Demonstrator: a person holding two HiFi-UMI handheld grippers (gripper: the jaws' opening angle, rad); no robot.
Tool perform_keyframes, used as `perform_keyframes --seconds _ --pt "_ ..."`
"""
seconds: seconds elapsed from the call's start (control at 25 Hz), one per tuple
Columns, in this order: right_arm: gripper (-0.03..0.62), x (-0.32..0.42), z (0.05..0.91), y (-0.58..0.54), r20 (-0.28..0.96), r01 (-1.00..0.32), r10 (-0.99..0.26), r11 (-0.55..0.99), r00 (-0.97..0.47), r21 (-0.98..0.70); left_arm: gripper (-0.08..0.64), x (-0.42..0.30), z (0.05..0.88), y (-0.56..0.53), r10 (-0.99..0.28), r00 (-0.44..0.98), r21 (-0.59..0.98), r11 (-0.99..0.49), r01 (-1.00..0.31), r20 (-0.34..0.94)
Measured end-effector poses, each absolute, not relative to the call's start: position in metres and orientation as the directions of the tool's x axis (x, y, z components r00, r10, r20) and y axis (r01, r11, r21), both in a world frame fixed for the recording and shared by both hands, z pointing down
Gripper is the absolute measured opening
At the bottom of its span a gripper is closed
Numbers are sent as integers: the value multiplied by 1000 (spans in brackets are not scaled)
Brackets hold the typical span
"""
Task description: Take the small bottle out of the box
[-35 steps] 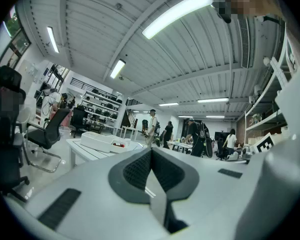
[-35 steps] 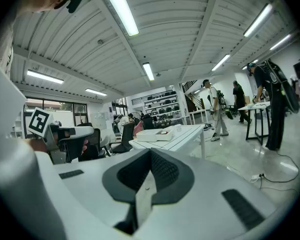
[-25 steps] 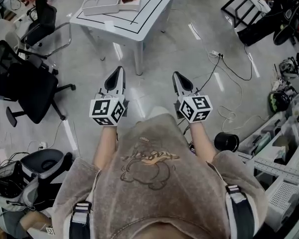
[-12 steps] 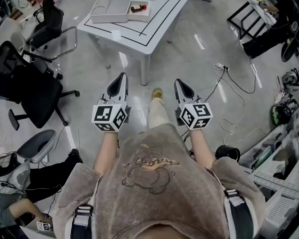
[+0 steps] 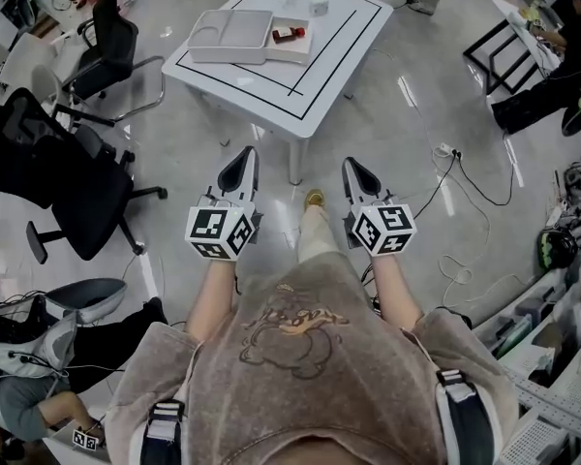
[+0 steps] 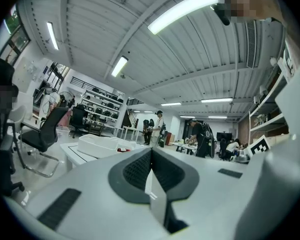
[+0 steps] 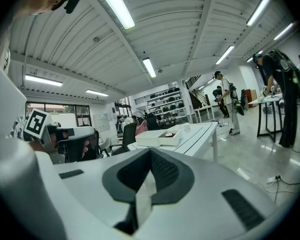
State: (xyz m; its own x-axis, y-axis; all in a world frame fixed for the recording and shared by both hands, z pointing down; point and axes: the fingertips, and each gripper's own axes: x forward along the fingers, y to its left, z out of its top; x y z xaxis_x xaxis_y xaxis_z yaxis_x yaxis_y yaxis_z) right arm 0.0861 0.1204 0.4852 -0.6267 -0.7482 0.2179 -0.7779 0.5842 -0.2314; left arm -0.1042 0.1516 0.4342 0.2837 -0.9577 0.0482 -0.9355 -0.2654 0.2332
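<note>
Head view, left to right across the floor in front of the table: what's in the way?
black office chair → left gripper → shoe → right gripper → power strip

Table (image 5: 321, 74) now nearer left gripper (image 5: 248, 153) and right gripper (image 5: 352, 163); a foot (image 5: 314, 199), probably the person's, has appeared

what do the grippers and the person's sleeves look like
Both the left gripper and right gripper are light grey tapering shells with black ribbed pads inside. Each carries a white cube printed with black square markers. The person wears a brownish fleecy top with short sleeves and black shoulder straps.
</note>
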Motion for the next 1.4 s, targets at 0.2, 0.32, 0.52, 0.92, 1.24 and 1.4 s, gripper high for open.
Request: perform_keyframes --seconds 0.2,0.32,0.52,0.92,1.24,1.4 --pt "-3 77 482 67 217 -766 -736 596 -641 -241 8 -111 432 102 -960 273 230 -253 -940 61" --pt "-3 74 478 34 217 -760 -730 602 -649 -246 8 -113 426 70 -962 267 226 -247 -942 63" --pt "-3 72 471 -26 220 -744 -712 621 -667 -246 8 -118 415 14 -970 235 224 -218 -950 56" --pt "-3 70 458 -137 202 -712 -683 668 -702 -216 8 -119 408 -89 -982 181 233 -165 -958 46" --pt "-3 62 467 -187 212 -674 -640 700 -739 -236 8 -124 405 -132 -990 132 256 -116 -960 44" --pt "-3 55 468 -200 215 -675 -640 699 -738 -234 8 -131 406 -146 -989 138 255 -121 -959 49"
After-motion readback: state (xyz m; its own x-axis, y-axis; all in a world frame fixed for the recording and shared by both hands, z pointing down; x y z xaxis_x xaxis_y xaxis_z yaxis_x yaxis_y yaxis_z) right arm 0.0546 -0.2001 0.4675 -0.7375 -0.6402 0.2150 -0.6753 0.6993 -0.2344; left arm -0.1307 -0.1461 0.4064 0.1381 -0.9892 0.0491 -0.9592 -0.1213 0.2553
